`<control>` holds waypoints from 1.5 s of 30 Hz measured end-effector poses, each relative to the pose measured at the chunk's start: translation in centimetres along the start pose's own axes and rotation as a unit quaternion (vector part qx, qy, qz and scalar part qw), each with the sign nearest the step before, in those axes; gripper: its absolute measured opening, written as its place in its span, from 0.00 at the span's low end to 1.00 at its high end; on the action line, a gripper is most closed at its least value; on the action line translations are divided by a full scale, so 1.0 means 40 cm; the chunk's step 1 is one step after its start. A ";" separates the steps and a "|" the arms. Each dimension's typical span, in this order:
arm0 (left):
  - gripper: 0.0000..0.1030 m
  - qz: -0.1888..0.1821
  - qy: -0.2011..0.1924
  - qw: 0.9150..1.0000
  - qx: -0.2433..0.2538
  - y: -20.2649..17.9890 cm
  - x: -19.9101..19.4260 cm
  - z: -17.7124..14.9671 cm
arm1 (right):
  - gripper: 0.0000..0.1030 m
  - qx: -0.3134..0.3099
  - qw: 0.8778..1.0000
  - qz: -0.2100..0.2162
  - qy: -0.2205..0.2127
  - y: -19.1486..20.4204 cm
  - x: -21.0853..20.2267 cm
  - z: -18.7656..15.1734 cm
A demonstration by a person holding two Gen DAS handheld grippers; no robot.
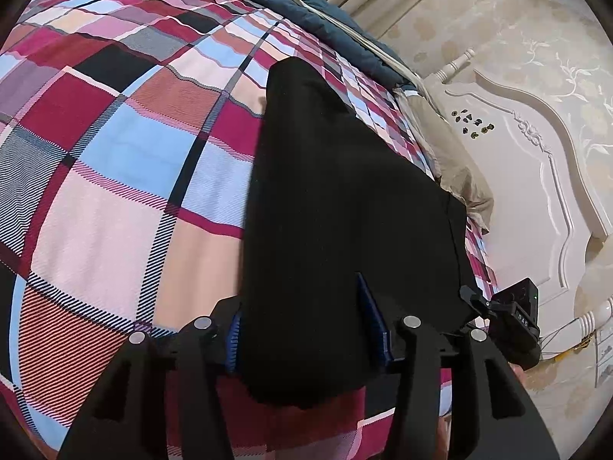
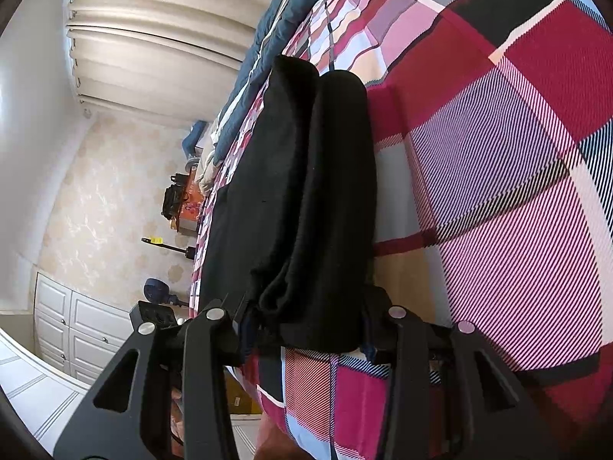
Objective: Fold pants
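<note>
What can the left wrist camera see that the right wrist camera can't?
Only the left wrist view shows the white carved headboard, a beige pillow beside it, and the right gripper at the pants' far corner.

Only the right wrist view shows the pleated curtains, white cabinet doors, and both pant legs lying side by side.

Both show the black pants on the plaid bedspread, the blue quilt along the bed's far edge, and that camera's own gripper with black cloth between its fingers, such as the left gripper.

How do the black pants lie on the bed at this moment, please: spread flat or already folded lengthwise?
Folded lengthwise: the black pants lie on the checked bedspread with the two legs together in one long narrow strip.
</note>
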State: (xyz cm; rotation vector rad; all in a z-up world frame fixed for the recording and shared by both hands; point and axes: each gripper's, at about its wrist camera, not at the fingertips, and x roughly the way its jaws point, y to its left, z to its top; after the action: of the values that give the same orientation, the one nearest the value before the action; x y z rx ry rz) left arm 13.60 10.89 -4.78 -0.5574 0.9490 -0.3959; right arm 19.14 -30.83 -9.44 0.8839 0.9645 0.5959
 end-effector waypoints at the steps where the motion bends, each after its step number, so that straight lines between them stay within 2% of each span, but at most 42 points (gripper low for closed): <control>1: 0.52 0.000 -0.001 1.000 -0.001 0.001 0.001 0.000 | 0.40 0.000 1.000 0.000 0.000 0.002 0.001 0.000; 9: 0.64 -0.015 -0.003 1.000 -0.010 0.003 0.004 -0.004 | 0.45 0.016 1.000 0.018 -0.007 -0.008 -0.006 0.002; 12: 0.78 -0.022 -0.004 1.000 -0.005 -0.008 0.009 -0.006 | 0.49 0.023 0.999 0.030 -0.011 -0.013 -0.011 0.003; 14: 0.83 -0.025 -0.004 1.000 -0.002 -0.013 0.012 -0.006 | 0.51 0.028 0.999 0.039 -0.015 -0.017 -0.015 0.003; 23: 0.84 -0.021 -0.007 1.000 -0.006 -0.013 0.016 -0.002 | 0.68 0.026 0.998 0.056 -0.028 -0.008 -0.036 -0.002; 31: 0.84 0.032 -0.006 0.999 0.027 -0.040 0.001 -0.020 | 0.71 0.034 0.997 0.059 -0.040 -0.020 -0.074 -0.015; 40: 0.85 0.087 -0.033 0.994 0.051 -0.055 -0.040 -0.051 | 0.71 0.042 0.996 0.061 -0.052 -0.038 -0.118 -0.036; 45: 0.85 0.125 -0.059 0.988 0.073 -0.080 -0.074 -0.075 | 0.72 0.038 0.997 0.048 -0.056 -0.041 -0.132 -0.049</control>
State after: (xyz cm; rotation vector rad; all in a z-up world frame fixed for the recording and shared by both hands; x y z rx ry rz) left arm 9.23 9.16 -2.30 -0.3197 0.8549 -0.2026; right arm 15.06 -35.01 -9.04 1.0250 0.8508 0.5890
